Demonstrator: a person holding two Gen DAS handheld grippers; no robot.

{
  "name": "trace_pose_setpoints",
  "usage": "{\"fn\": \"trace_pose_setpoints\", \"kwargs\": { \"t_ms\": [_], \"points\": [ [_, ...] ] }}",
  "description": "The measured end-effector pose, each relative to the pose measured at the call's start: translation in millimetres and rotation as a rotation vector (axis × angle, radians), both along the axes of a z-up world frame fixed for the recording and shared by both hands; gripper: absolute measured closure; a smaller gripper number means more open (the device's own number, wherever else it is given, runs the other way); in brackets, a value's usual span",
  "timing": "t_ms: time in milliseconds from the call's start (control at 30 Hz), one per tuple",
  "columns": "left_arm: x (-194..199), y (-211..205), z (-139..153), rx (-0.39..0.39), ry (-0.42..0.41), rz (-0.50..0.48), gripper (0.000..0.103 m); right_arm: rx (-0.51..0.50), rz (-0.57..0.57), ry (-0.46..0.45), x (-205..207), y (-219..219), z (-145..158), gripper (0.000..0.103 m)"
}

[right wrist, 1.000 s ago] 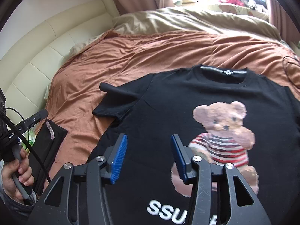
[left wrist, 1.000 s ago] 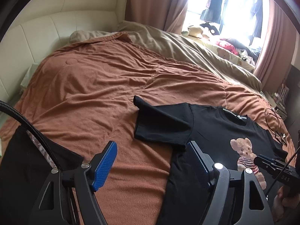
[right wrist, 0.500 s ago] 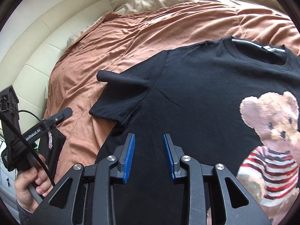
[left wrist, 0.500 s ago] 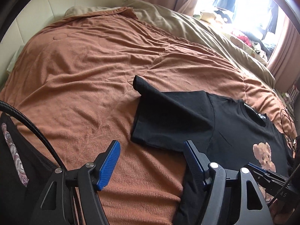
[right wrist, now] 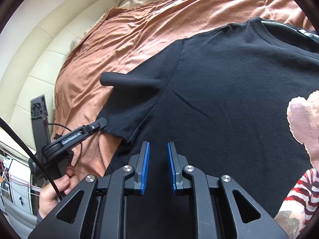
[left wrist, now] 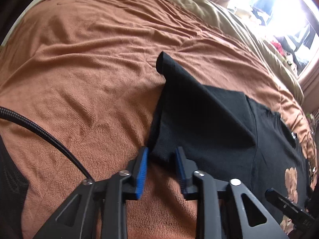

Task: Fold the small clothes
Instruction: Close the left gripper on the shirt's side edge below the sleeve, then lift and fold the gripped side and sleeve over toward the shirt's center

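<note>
Step in hand: gripping for the first fold. The black T-shirt [right wrist: 229, 99] lies face up on the brown blanket [left wrist: 89, 69] of the bed. The left tongs [left wrist: 161, 155] have just been closing and straddle the sleeve [left wrist: 199, 119] hem at 12 o'clock; whether their pads press the cloth cannot be told. The right tongs [right wrist: 158, 149] have just been closing over the shirt body; whether they pinch cloth cannot be told. Next move, as judged: confirm both grips, then lift and carry the sleeve side toward 3 o'clock.
</note>
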State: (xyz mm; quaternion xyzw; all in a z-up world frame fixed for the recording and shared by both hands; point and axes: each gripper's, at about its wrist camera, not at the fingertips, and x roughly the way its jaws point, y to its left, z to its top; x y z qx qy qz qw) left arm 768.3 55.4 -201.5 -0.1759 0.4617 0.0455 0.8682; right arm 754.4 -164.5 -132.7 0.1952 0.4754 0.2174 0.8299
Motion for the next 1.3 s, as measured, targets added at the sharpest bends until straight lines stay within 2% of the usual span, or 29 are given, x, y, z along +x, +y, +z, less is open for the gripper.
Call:
{"fn": "trace_pose_setpoints", "kwargs": {
  "t_ms": [133,200,600,767,833,867,900,967,1300],
  "points": [
    [-1,3,9,-0.021,-0.022,-0.010,0.089,0.034,-0.004,0.013,6,3,-7,0.089],
    [-4,3,15,-0.027,-0.036,-0.009,0.090,0.066,-0.003,0.032,9,5,-12,0.094],
    [-9,-14,66,-0.004,-0.118,-0.084,0.094,0.203,-0.021,0.141,39,36,-49,0.100],
    [-12,-29,85,0.016,-0.146,-0.129,0.094,0.245,-0.026,0.196,42,19,-47,0.100],
    [-13,-36,92,0.018,-0.161,-0.146,0.095,0.191,-0.061,0.178,35,2,-38,0.095],
    [-14,-40,95,0.019,-0.167,-0.155,0.095,0.186,-0.073,0.163,32,-6,-33,0.085],
    [-15,-44,97,0.015,-0.169,-0.159,0.095,0.181,-0.089,0.152,28,-16,-29,0.063],
    [-17,-52,99,0.003,-0.171,-0.174,0.095,0.178,-0.114,0.131,22,-30,-24,0.041],
    [-28,-101,110,-0.043,-0.169,-0.284,0.096,0.115,-0.172,0.093,-2,-62,-2,0.040]
  ]
}}
